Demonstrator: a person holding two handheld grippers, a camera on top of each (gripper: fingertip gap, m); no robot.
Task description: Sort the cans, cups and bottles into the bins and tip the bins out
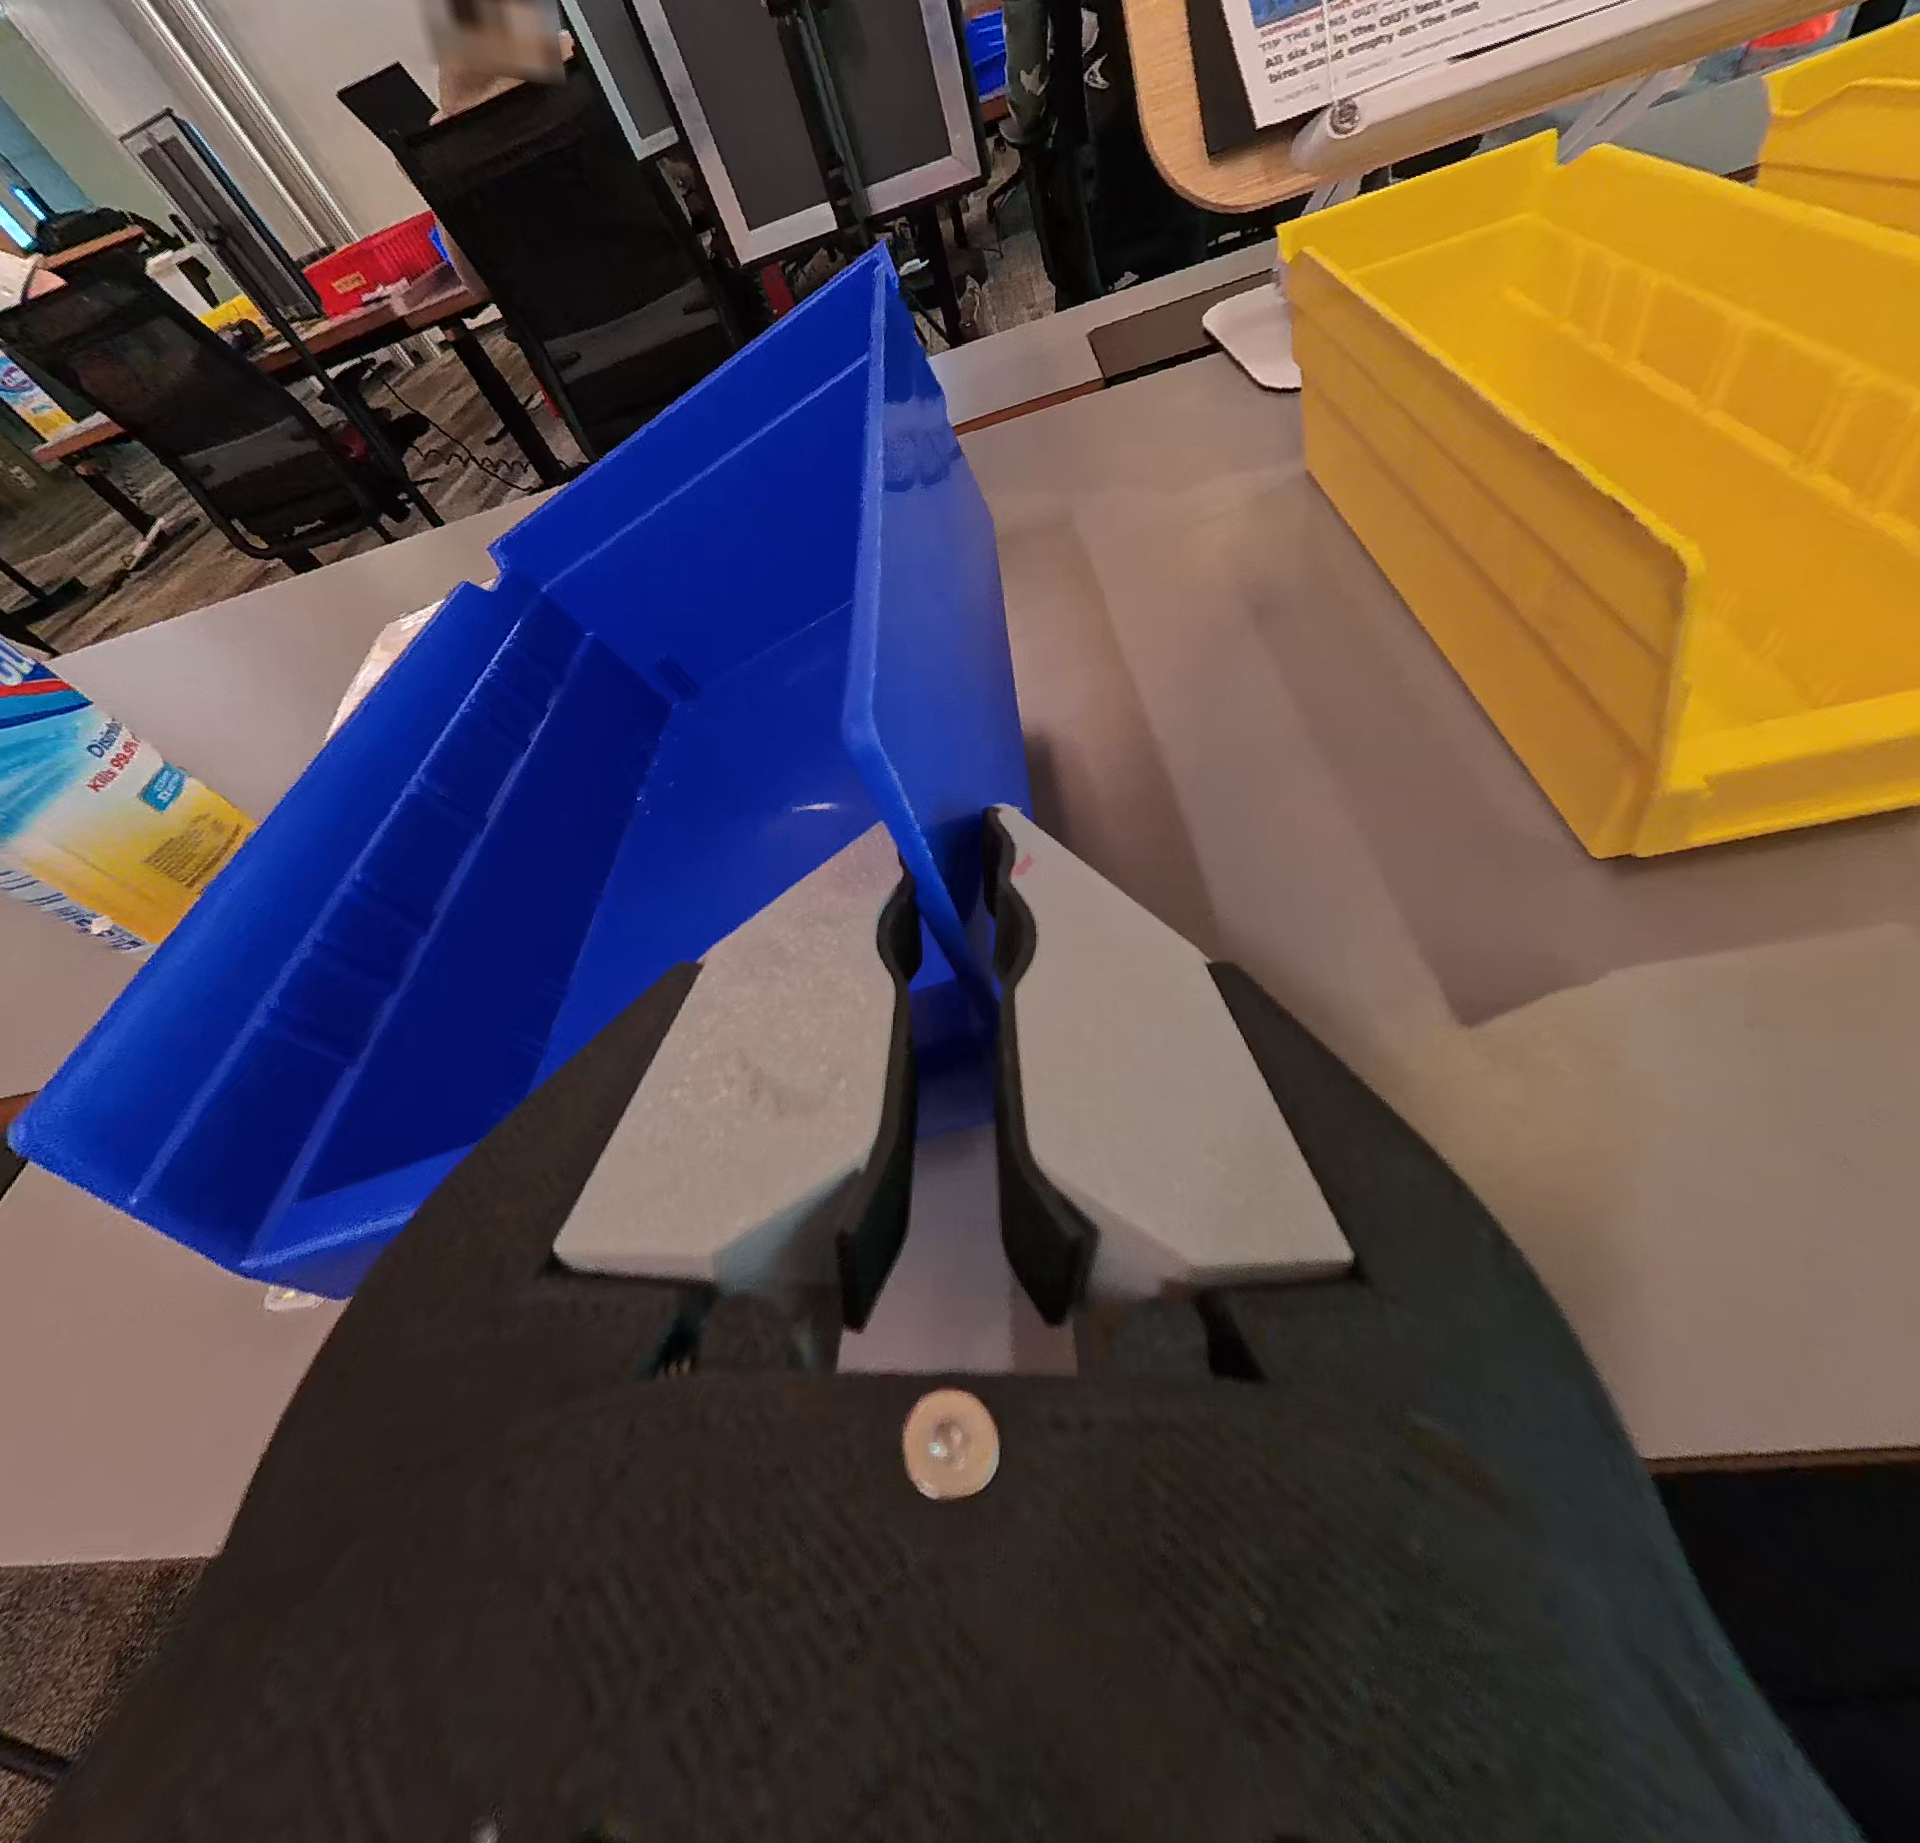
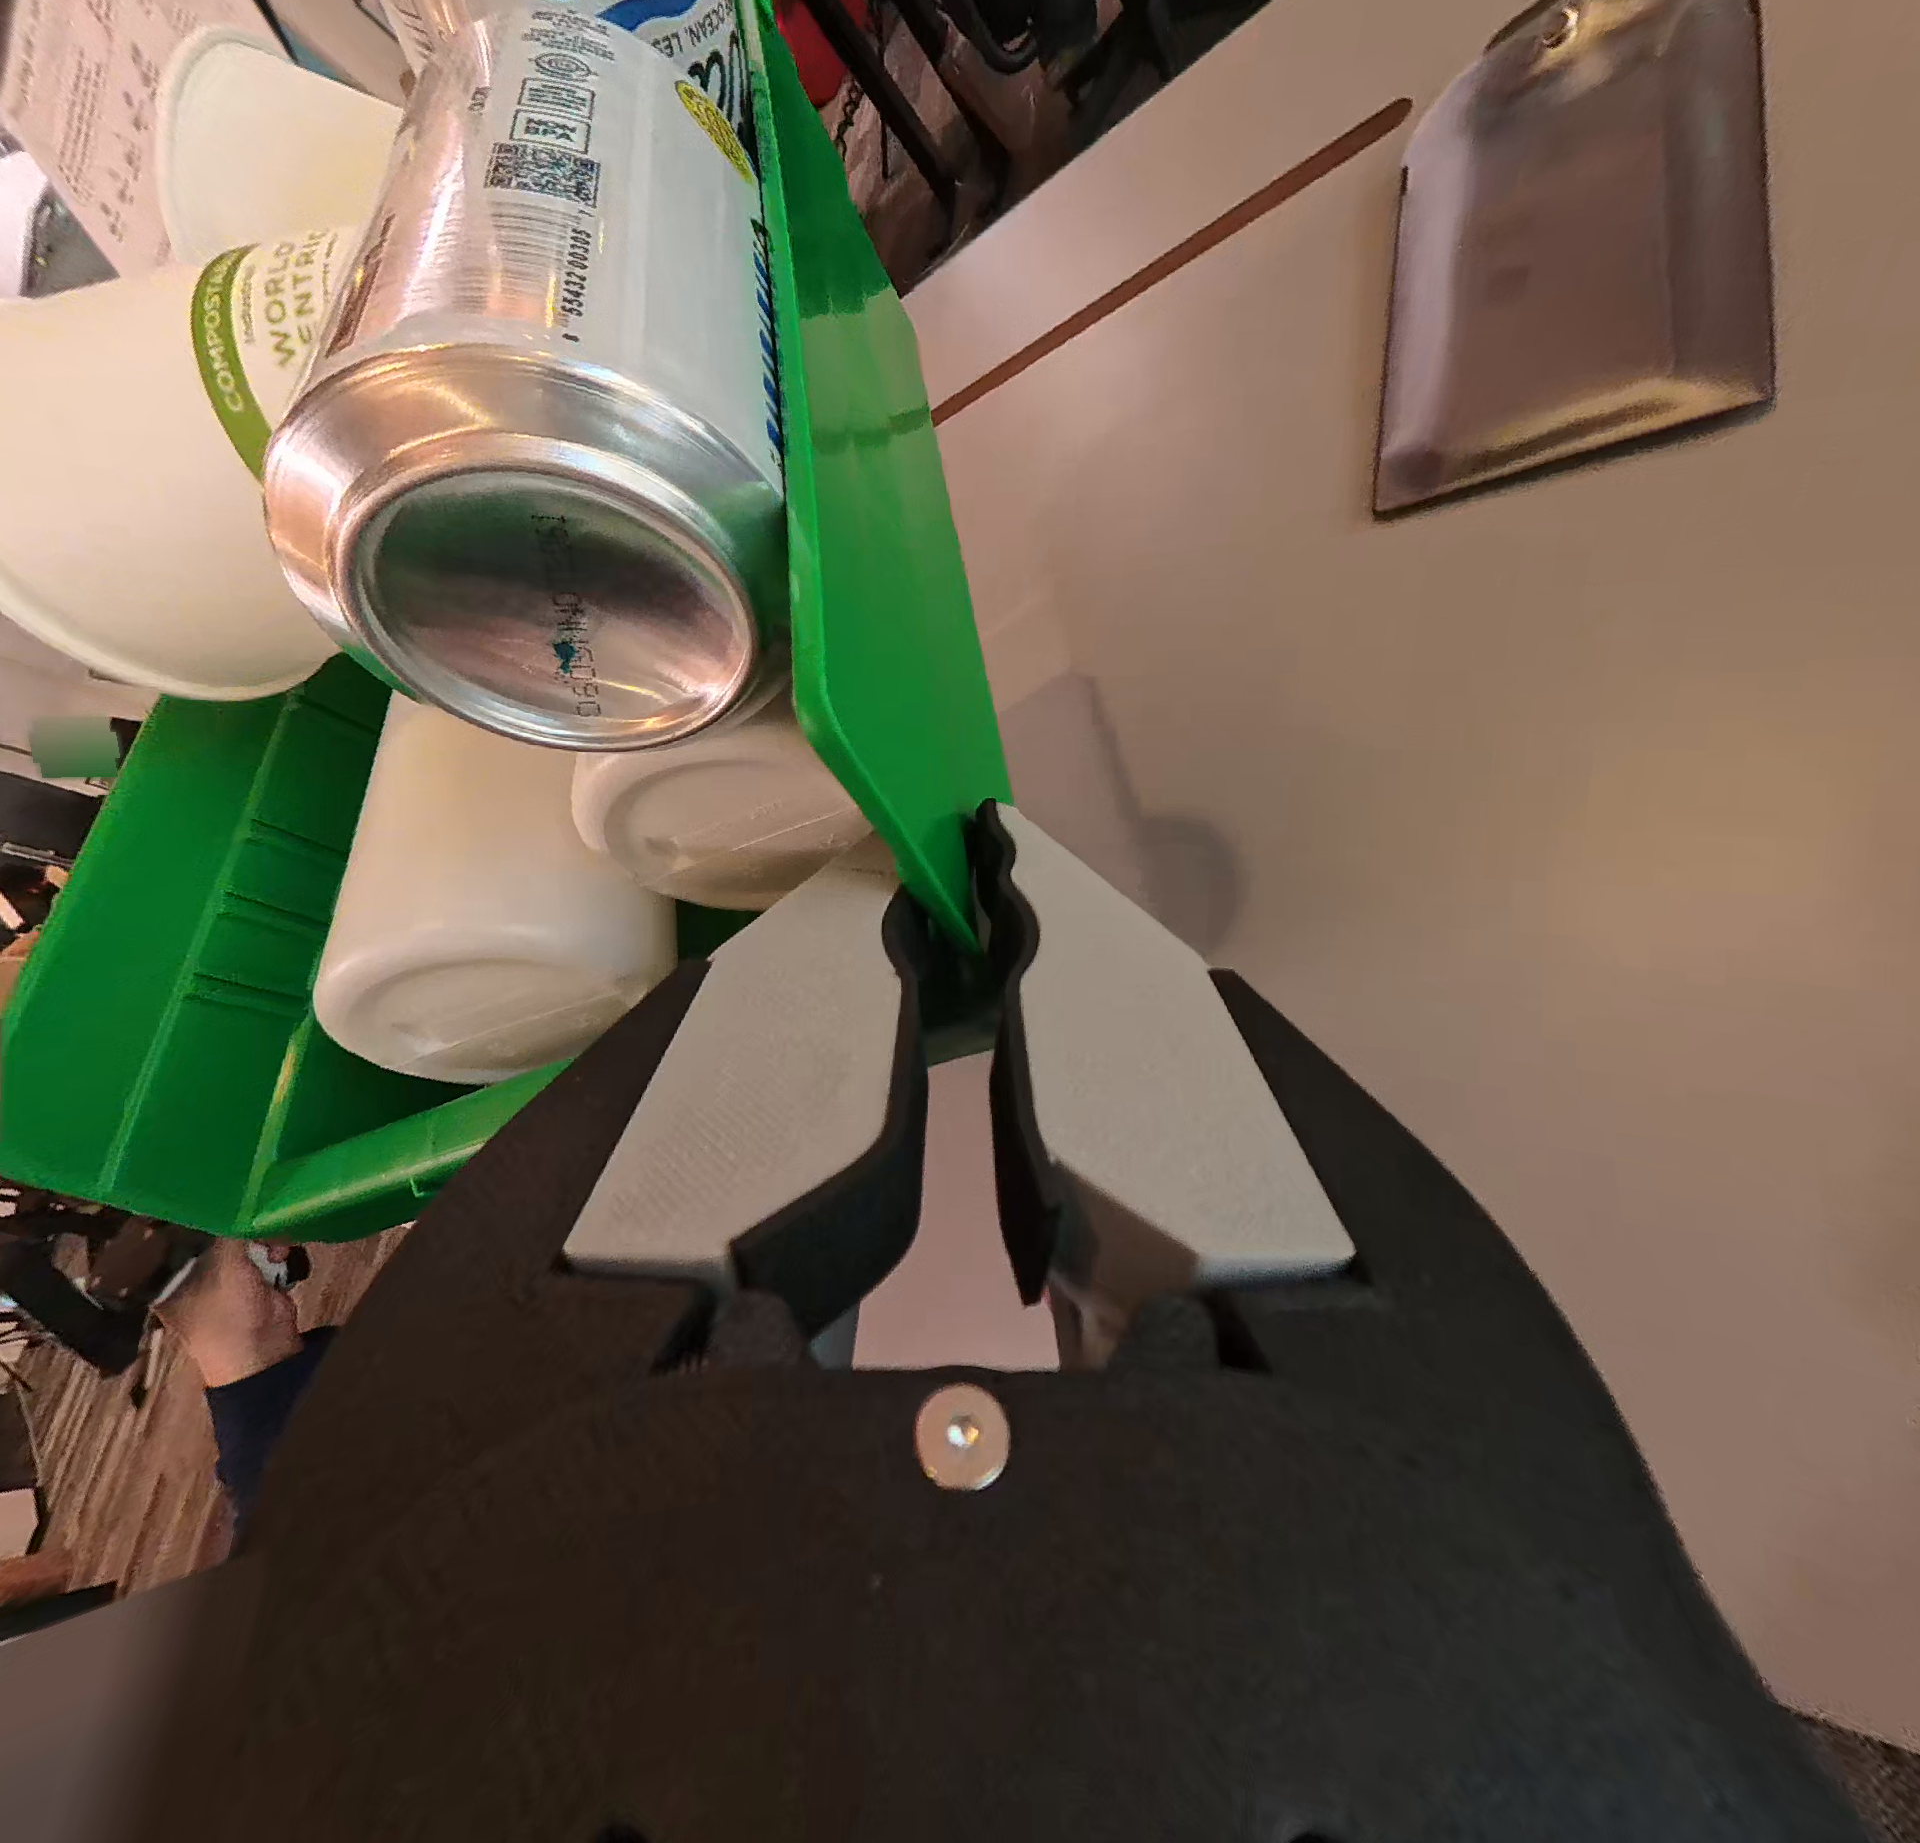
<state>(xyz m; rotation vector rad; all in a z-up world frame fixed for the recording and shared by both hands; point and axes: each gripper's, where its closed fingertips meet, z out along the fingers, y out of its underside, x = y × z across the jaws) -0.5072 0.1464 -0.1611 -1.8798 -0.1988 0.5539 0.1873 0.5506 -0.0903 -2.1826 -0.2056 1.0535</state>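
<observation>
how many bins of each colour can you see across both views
blue bins: 1, the blue bin
yellow bins: 2, the near yellow bin and the far yellow bin
green bins: 1, the green bin
total: 4

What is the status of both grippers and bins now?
Left gripper clamps blue bin wall, bin tilted. Right gripper clamps green bin wall; cans, cups inside.

Left gripper (image 1: 951, 884) is clamped on the side wall of the blue bin (image 1: 582, 785), which is tilted, interior empty. Right of the blue bin, well apart: yellow bin (image 1: 1621, 546). Left of it: labelled container (image 1: 94, 806).
</observation>
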